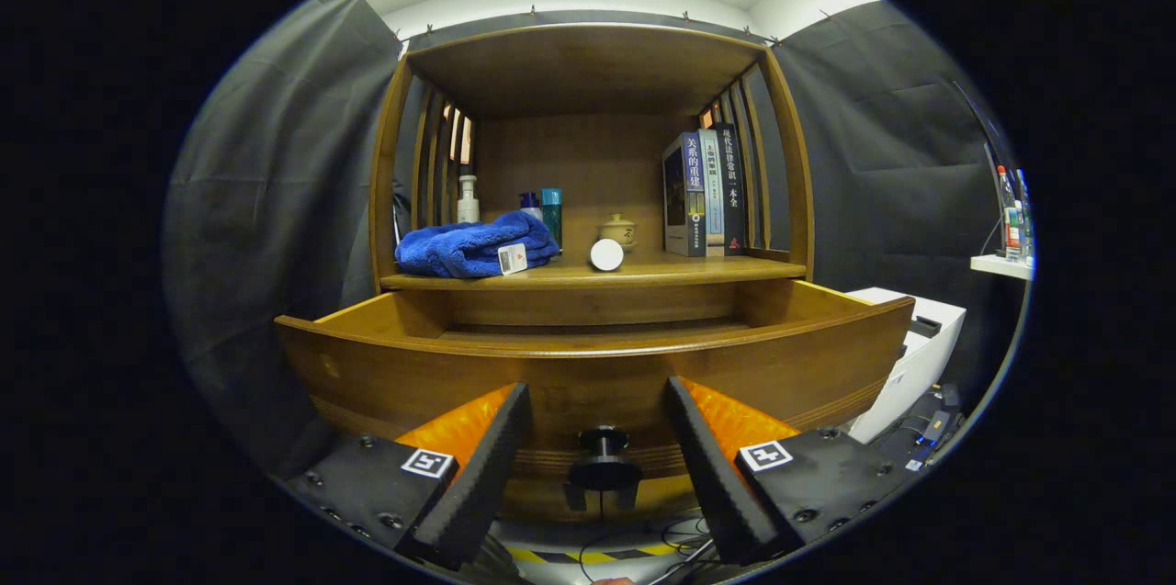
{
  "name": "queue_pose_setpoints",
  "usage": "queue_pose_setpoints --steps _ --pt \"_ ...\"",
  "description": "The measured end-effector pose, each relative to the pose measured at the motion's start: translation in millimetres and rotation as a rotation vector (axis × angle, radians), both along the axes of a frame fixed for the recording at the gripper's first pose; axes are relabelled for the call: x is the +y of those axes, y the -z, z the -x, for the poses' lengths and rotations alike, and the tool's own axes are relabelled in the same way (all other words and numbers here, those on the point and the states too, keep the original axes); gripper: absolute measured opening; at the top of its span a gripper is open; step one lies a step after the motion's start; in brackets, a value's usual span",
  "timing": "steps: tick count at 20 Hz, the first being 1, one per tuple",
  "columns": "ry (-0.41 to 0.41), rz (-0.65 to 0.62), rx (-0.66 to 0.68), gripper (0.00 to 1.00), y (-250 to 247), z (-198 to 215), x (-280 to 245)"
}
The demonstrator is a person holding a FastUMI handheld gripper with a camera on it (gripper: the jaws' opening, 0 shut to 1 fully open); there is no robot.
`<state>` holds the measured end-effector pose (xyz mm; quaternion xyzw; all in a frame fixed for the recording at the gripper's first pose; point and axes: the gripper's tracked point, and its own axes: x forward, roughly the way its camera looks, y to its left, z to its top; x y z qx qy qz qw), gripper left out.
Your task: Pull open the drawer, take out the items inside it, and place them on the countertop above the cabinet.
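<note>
Gripper [597,424] jaws wide, drawer knob [603,455] between, untouched

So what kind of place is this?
Probably a recording booth dressed as a home corner: dark cloth walls surround a wooden cabinet with books, a blue towel and an open drawer. The open tool flanks the drawer knob.

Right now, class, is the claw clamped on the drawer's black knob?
No. The claw is open, its two fingers standing apart on either side of the knob of the pulled-out drawer without pressing it.
</note>
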<state>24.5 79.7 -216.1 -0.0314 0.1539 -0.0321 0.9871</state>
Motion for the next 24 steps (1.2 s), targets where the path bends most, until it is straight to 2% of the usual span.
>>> queue_pose_setpoints --steps 8,19,24 --pt "-0.007 -0.004 0.019 0.97 5 -47 -5" --pt "0.008 -0.018 0.05 0.97 23 -132 -7" --pt "0.015 -0.023 0.062 0.97 27 -152 -7"
